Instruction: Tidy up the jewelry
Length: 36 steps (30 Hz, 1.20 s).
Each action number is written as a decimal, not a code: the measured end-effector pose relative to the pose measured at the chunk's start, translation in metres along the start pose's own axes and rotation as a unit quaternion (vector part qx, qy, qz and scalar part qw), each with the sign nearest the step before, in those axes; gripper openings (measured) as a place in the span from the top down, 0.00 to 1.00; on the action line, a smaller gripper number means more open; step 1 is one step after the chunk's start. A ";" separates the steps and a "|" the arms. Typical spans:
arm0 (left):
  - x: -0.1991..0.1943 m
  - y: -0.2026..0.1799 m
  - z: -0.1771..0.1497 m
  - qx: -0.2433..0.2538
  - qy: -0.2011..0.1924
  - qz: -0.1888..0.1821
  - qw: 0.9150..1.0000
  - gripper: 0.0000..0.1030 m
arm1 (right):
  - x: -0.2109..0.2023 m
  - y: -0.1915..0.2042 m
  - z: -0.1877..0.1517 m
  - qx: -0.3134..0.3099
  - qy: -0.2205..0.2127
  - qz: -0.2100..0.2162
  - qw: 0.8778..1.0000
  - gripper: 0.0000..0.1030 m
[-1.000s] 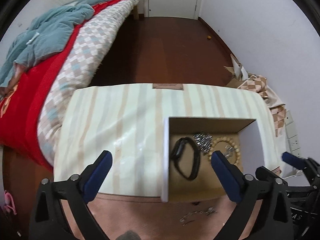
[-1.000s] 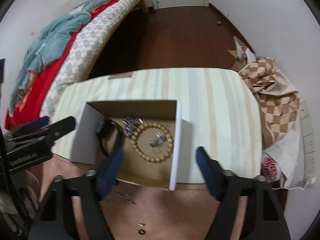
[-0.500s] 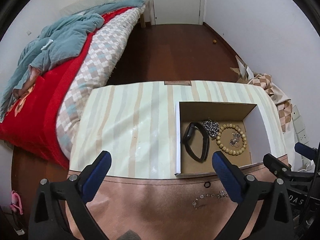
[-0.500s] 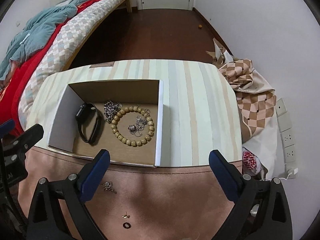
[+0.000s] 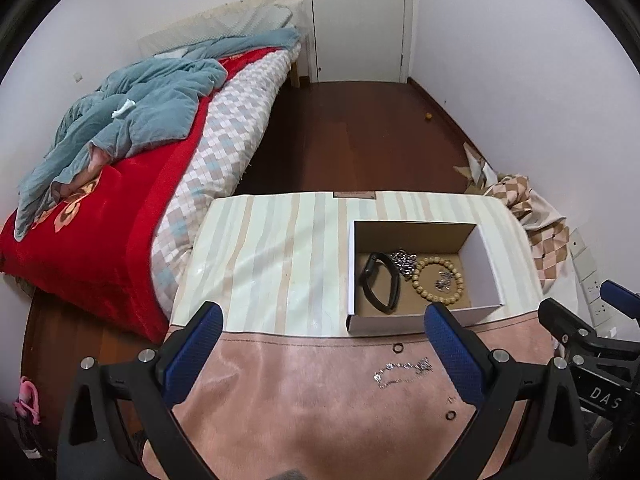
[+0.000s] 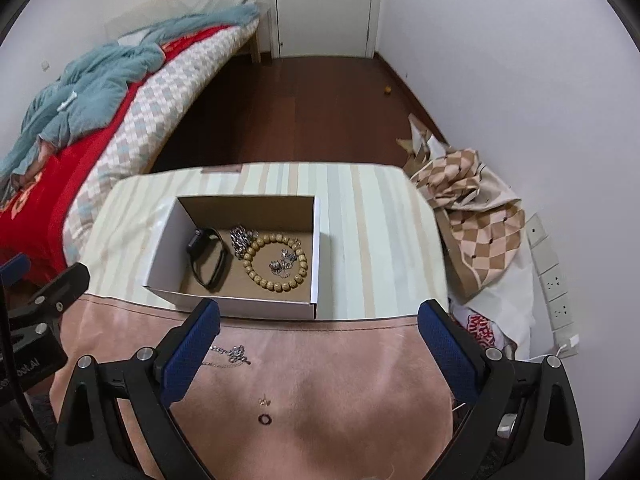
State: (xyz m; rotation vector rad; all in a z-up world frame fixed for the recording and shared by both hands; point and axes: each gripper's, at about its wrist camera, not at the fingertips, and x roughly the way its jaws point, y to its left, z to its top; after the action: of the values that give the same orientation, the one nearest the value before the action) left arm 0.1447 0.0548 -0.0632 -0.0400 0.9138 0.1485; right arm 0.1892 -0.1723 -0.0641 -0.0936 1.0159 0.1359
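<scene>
An open cardboard box [image 5: 482, 258] [image 6: 316, 240] sits on the striped table. Inside lie a black wristband [image 5: 380, 282] [image 6: 208, 258], a silver chain [image 5: 404, 260] [image 6: 240, 238] and a wooden bead bracelet [image 5: 438, 284] [image 6: 276, 266] with a small silver piece in its ring. On the pink mat in front lie a thin silver necklace [image 5: 404, 370] [image 6: 232, 354], two dark rings [image 5: 397, 347] [image 6: 265, 419] and a tiny stud [image 6: 264, 402]. My left gripper [image 5: 322, 348] is open and empty above the mat. My right gripper [image 6: 320, 344] is open and empty, near the box's front.
The pink mat [image 5: 304, 396] covers the table's near part; striped cloth [image 5: 272, 256] covers the rest. A bed [image 5: 120, 184] with red and teal bedding stands left. A checkered bag [image 6: 476, 208] and wall sockets [image 6: 554, 280] are on the right. A white door [image 5: 360, 20] is far behind.
Both grippers have pulled back and up from the box. The box looks smaller and farther, and the mat with the loose necklace, rings and stud has come into view. Both stay open.
</scene>
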 end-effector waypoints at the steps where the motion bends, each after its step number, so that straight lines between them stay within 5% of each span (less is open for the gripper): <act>1: -0.007 0.000 -0.002 0.000 -0.004 -0.002 1.000 0.00 | -0.009 0.000 -0.002 -0.001 -0.008 -0.002 1.000 0.03; 18: -0.063 0.002 -0.023 -0.005 -0.037 0.006 0.999 0.00 | -0.087 -0.003 -0.026 0.009 -0.059 0.008 0.998 0.03; 26: -0.001 0.014 -0.073 -0.021 0.028 0.043 0.998 0.00 | -0.014 -0.014 -0.078 0.046 0.022 0.057 0.997 0.03; 28: 0.022 0.016 -0.088 -0.018 0.061 0.054 0.997 0.00 | 0.012 -0.012 -0.097 0.051 0.039 0.074 0.995 0.10; 30: 0.042 0.019 -0.103 -0.019 0.085 0.061 0.994 0.00 | 0.044 -0.006 -0.115 0.048 0.063 0.092 0.993 0.33; 36: 0.079 0.026 -0.121 -0.022 0.125 0.068 0.990 0.00 | 0.091 0.017 -0.138 0.030 0.067 0.105 0.992 0.54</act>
State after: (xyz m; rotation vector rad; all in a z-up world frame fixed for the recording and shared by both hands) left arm 0.0930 0.0769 -0.1988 -0.0368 1.1644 0.2958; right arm 0.1182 -0.1686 -0.2140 0.0595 1.1626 0.2942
